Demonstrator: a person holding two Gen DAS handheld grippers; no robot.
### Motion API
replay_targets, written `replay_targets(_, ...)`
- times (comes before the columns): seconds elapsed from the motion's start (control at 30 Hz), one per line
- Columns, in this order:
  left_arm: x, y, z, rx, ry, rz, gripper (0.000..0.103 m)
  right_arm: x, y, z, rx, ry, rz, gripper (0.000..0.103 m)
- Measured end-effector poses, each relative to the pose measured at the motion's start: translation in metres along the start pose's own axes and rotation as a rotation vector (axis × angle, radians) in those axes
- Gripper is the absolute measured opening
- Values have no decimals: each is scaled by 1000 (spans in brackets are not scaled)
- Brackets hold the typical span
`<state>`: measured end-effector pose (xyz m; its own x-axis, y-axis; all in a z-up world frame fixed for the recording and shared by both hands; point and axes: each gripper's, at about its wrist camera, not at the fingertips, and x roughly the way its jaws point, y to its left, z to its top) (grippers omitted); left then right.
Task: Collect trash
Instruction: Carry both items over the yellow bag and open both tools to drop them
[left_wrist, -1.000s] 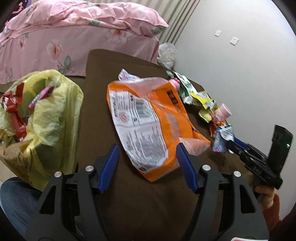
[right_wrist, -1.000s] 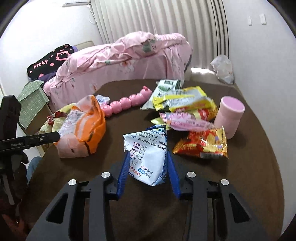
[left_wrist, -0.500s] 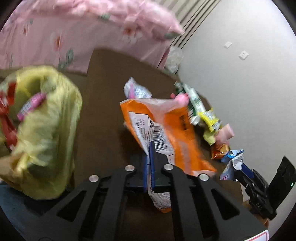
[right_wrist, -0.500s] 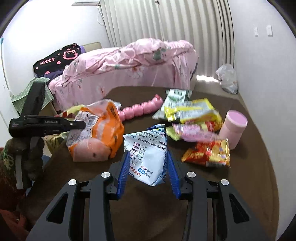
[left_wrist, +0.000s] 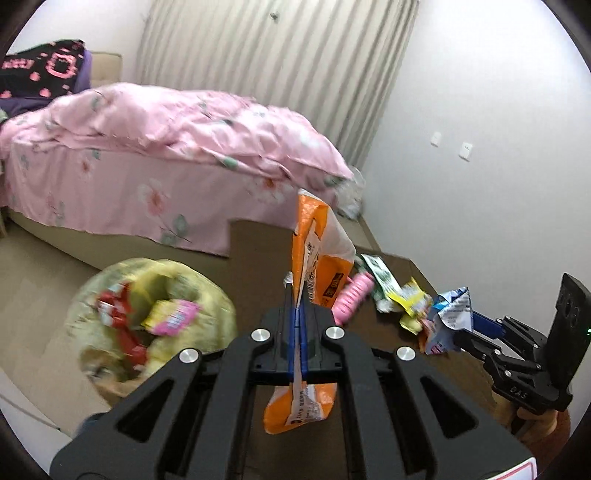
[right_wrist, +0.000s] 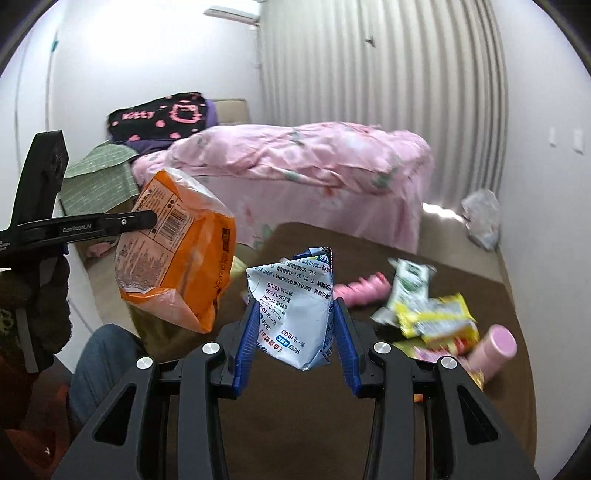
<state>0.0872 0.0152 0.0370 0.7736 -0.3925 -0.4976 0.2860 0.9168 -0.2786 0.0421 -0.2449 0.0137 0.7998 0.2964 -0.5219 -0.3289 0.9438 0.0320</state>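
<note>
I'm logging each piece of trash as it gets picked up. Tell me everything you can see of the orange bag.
The orange bag is a crinkly plastic snack wrapper, orange with a white printed panel, a barcode and a clear, pale lower corner. It looks empty and puffed. The left hand-held gripper is shut on its edge, so it hangs clear above the brown table, tilted, with one end drooping below the fingers. Nothing else touches it.

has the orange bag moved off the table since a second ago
Yes. The orange bag lay flat on the brown table; now it hangs above it, pinched in the left hand-held gripper.
</note>
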Motion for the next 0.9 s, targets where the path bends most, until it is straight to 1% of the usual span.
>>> replay_targets(0.07,-17,16,5,-22,-58,76,2,6,14,12,-39,-5,22,38)
replay_targets(0.13,-32,33,11,-30,-132,214,2,16,26,23,-72,-4,43,38)
replay_targets(0.17,-37,42,13,-29,-168,296,2,20,31,27,-80,-3,53,38)
replay_targets(0.23,-37,57,14,-45,-193,379,2,34,38,40,-87,4,91,38)
replay_targets(0.27,-36,64,12,-57,-198,405,2,43,40,47,-84,8,114,38)
replay_targets(0.3,-33,72,9,-76,-197,424,2,54,42,55,-77,15,138,38)
replay_targets(0.37,-21,86,2,-117,-172,419,2,74,47,67,-76,31,171,38)
replay_targets(0.43,-3,98,-8,-141,-129,410,2,102,57,77,-98,67,216,38)
replay_targets(0.5,21,109,-19,-141,-69,425,2,132,69,81,-124,122,260,38)
replay_targets(0.57,42,122,-30,-143,3,474,2,171,87,78,-164,211,302,38)
replay_targets(0.6,53,131,-37,-150,45,524,2,188,95,75,-184,249,318,38)
replay_targets(0.7,67,144,-50,-143,83,612,2,241,123,63,-259,387,362,38)
replay_targets(0.77,68,153,-54,-166,91,612,2,271,139,57,-287,450,392,38)
replay_targets(0.8,69,160,-56,-201,93,594,2,281,144,56,-291,467,399,38)
replay_targets(0.9,70,171,-60,-257,83,558,2,311,157,56,-309,517,426,38)
